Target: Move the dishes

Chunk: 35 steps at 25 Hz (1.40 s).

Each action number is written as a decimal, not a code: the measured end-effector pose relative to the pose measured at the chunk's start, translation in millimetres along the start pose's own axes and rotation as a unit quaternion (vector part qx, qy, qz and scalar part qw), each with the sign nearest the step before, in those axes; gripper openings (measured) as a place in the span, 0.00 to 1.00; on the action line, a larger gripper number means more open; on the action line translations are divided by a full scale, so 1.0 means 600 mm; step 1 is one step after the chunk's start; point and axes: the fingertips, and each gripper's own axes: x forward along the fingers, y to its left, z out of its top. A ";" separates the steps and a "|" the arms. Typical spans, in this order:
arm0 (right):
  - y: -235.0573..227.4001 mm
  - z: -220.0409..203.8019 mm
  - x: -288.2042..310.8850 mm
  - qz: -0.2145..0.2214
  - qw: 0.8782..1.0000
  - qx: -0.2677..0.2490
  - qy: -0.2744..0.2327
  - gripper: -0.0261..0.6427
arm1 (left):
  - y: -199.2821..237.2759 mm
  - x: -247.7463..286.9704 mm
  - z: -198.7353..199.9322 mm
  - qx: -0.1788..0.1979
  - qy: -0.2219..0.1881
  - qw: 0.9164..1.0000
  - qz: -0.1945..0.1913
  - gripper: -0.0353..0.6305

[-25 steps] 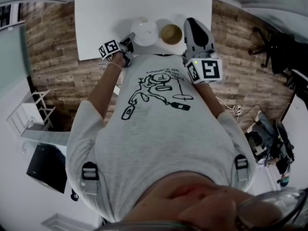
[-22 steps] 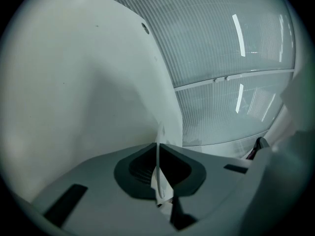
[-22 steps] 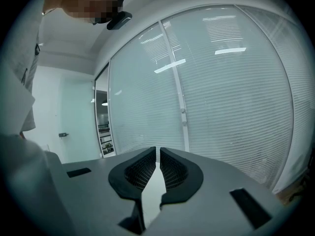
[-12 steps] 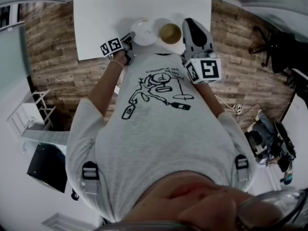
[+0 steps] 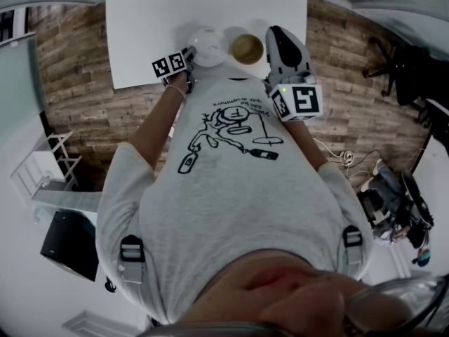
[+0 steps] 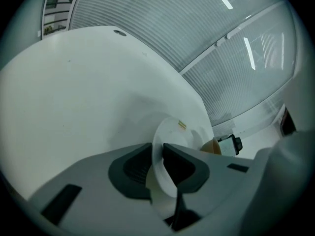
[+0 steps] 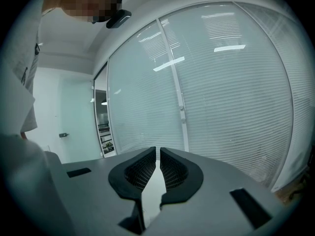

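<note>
A white dish [image 5: 208, 44] and a brown bowl [image 5: 248, 48] sit side by side at the near edge of the white table [image 5: 154, 20]. My left gripper [image 5: 191, 53] is at the white dish's left rim. In the left gripper view the white dish [image 6: 174, 132] stands tilted, its rim in the gap of my left gripper [image 6: 157, 154]. Those jaws have just been opening, and the rim is still between them. The brown bowl [image 6: 211, 145] peeks out behind the dish. My right gripper [image 5: 277, 32] hovers right of the brown bowl; in its own view my right gripper [image 7: 158, 156] is shut and empty.
The person's torso in a grey printed shirt [image 5: 231, 188] fills the middle of the head view, close against the table edge. Wooden floor [image 5: 77, 83] lies on both sides. A glass wall with blinds [image 7: 221, 92] faces the right gripper.
The left gripper has rolled, its marker cube shifting right toward the dish. The white dish now looks tipped rather than flat. The right gripper has not moved.
</note>
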 end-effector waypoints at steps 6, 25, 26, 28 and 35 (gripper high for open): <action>0.001 0.000 0.000 -0.001 1.000 0.002 0.000 0.11 | 0.001 -0.002 0.001 0.052 0.007 0.998 0.036 0.18; 0.026 -0.003 -0.004 -0.003 1.000 -0.002 -0.001 0.11 | -0.001 -0.008 0.006 0.206 0.026 0.972 0.111 0.25; 0.027 -0.004 -0.003 -0.002 1.000 -0.002 0.000 0.11 | 0.000 -0.009 0.009 0.207 0.023 0.972 0.113 0.25; 0.026 -0.004 -0.002 -0.003 1.000 -0.003 0.002 0.11 | 0.001 -0.013 0.015 0.206 0.014 0.972 0.115 0.26; 0.024 0.000 -0.001 -0.001 1.000 -0.008 0.001 0.11 | -0.032 -0.055 0.061 0.203 -0.051 0.973 0.096 0.26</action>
